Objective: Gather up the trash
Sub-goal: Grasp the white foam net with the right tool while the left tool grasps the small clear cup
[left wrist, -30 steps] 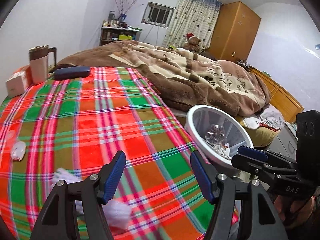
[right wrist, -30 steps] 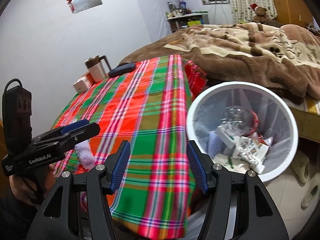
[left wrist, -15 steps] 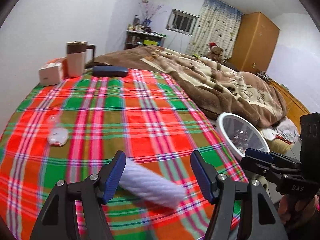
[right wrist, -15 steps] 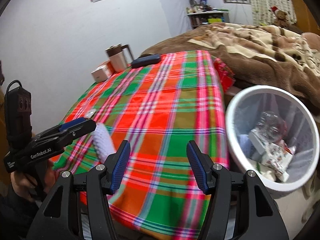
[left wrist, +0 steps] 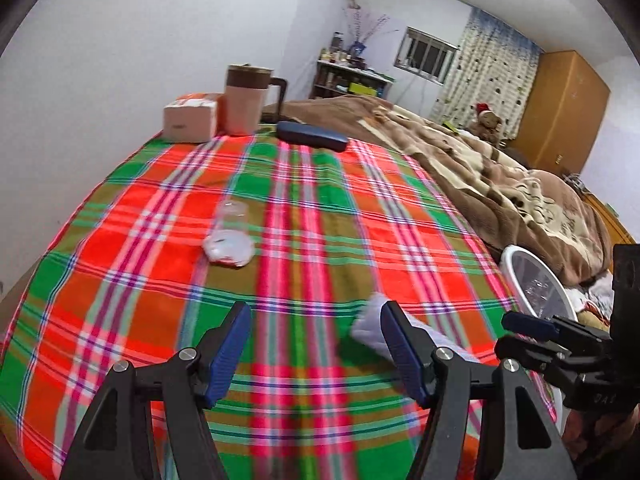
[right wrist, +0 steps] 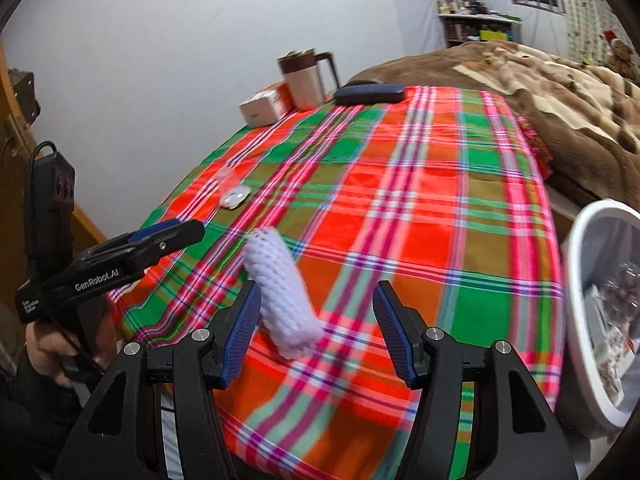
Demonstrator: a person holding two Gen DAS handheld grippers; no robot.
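A white foam net sleeve [right wrist: 282, 292] lies on the plaid tablecloth [right wrist: 400, 208] near its front edge, between the open jaws of my right gripper [right wrist: 316, 332]. In the left wrist view the sleeve [left wrist: 370, 326] is partly hidden behind the right finger of my open, empty left gripper [left wrist: 316, 350]. A crumpled clear plastic cup with a white lid [left wrist: 229, 238] lies further in on the table; it also shows in the right wrist view [right wrist: 234, 196]. The white trash bin [right wrist: 600, 316] with several scraps stands at the table's right side.
At the table's far end stand a brown-lidded mug [left wrist: 246, 100], a tissue box [left wrist: 192, 118] and a dark blue case [left wrist: 312, 136]. A bed with a brown blanket [left wrist: 500, 176] lies beyond the table. A white wall runs along the left.
Both grippers have swung left, away from the bin and toward the table. The foam sleeve now sits between the right gripper's jaws; the cup has come closer to centre.
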